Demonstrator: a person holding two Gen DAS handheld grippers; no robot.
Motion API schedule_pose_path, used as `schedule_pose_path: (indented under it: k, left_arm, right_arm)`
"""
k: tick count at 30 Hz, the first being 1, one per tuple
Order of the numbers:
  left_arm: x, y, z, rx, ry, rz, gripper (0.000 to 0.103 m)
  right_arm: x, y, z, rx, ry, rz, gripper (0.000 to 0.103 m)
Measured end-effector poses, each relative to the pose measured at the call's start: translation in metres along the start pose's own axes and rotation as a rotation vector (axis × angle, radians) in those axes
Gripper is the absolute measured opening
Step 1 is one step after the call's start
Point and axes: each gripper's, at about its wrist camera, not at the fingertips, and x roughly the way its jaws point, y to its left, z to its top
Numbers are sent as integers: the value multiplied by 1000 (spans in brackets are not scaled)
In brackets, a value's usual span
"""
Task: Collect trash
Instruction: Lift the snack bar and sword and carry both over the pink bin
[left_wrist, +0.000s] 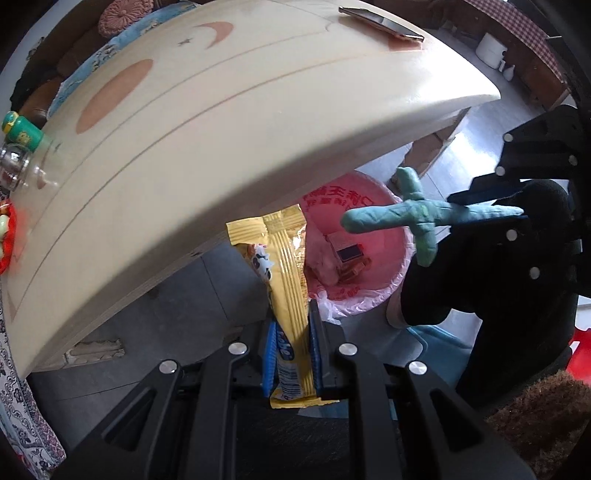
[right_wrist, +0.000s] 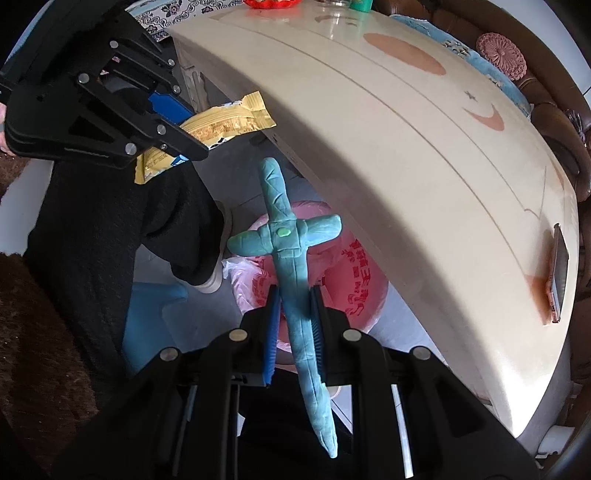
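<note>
The lower end of the yellow wrapper (left_wrist: 288, 295) disappears between the blue pads of the left hand-held gripper (left_wrist: 291, 347), its print there too squeezed to read. Beyond that hand-held gripper, the counter (left_wrist: 258, 129) overhangs the pink-lined bin (left_wrist: 369, 295) and hides its far rim. The red lettering on the liner is too warped to make out, and the boxy scraps inside (left_wrist: 347, 258) are too small to identify. Left of the hand-held gripper, a glass jar (left_wrist: 14, 162) and something red (left_wrist: 5, 236) are sliced by the picture's edge. In the right wrist view, the blue clay cross (right_wrist: 291, 258) covers the bin's middle ahead of the right hand-held gripper (right_wrist: 295, 332), and the phone (right_wrist: 557, 273) far right is blurred.
</note>
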Motion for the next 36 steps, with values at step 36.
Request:
schedule_pose_path:
  k: [36]
  left_arm:
    - [135, -1, 34, -39, 165, -236, 16]
  right_arm:
    - [120, -35, -36, 48, 121, 100, 18]
